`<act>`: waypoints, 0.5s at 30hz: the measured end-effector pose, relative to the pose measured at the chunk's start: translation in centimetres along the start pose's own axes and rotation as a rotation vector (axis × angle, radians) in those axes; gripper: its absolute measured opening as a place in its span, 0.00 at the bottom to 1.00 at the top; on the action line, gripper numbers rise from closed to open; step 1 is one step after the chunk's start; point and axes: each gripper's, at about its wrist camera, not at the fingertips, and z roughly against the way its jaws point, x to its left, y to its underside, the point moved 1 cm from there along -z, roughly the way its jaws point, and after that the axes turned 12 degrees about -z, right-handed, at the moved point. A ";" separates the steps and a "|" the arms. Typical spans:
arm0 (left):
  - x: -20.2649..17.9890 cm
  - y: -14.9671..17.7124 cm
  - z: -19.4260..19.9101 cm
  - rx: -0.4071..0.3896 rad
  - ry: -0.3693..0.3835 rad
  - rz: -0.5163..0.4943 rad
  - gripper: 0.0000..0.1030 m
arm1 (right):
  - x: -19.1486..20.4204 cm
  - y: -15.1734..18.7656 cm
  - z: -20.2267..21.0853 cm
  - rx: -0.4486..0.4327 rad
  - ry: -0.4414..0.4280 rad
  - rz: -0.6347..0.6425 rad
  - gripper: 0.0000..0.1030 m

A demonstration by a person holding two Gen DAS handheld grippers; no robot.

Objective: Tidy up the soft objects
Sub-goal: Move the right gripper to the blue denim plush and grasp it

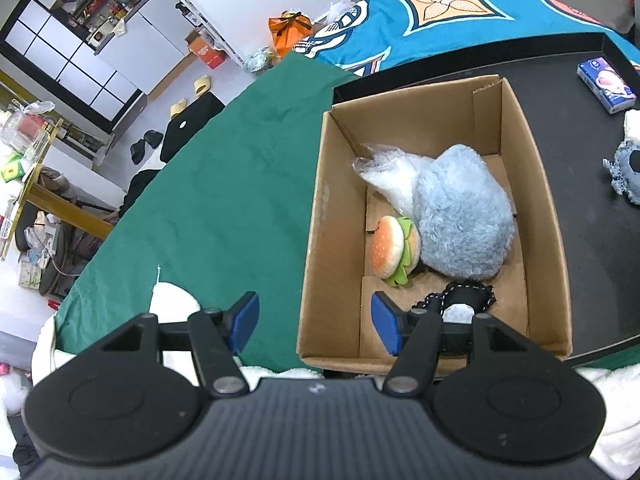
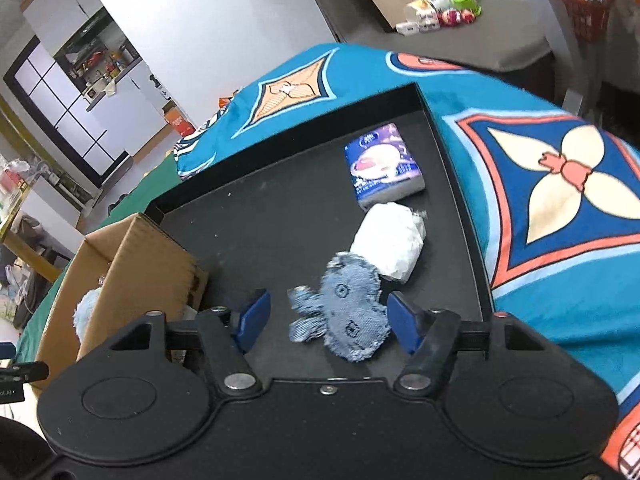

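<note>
In the right wrist view, the right gripper (image 2: pixel 328 322) sits low in the frame with its blue pads (image 2: pixel 402 326) apart. A denim fish (image 2: pixel 344 312) lies on the black tray (image 2: pixel 256 220) between them; the right pad is just beside its edge, and the left pad stands clear of its tail, so nothing is clamped. Just above and right of the fish, touching it, is a white bundle (image 2: pixel 390 242). Further up lies a blue tissue pack (image 2: pixel 384 166). At the left edge of the frame stands a cardboard box (image 2: pixel 132 264), with a patch of blue fur showing inside. A blue patterned cloth (image 2: pixel 560 184) fills the right side.

In the left wrist view, the left gripper (image 1: pixel 316 326) is also apart and holds nothing; its pads (image 1: pixel 386 328) straddle the box's (image 1: pixel 320 240) near left wall, one pad over the green cloth (image 1: pixel 224 200), the other over the box's inside. In the box, from near to far: a small black item (image 1: pixel 468 298), a toy burger (image 1: pixel 394 246), a fluffy blue plush (image 1: pixel 466 216) and a clear plastic bag (image 1: pixel 390 176). At the right edge of this frame the fish (image 1: pixel 626 170) is partly in view.
</note>
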 end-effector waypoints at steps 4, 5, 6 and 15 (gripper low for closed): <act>0.0 -0.2 -0.2 0.010 0.011 0.005 0.59 | -0.3 0.2 -0.7 0.017 0.006 -0.002 0.55; 0.0 -0.2 -0.3 0.012 0.014 0.004 0.59 | -0.3 0.2 -0.9 0.022 0.009 -0.001 0.52; 0.0 -0.2 -0.3 0.013 0.016 0.003 0.59 | -0.4 0.1 -1.2 0.028 0.013 0.001 0.44; 0.5 0.1 -0.1 0.002 0.047 0.027 0.59 | 0.0 0.7 -0.8 0.043 0.013 0.037 0.00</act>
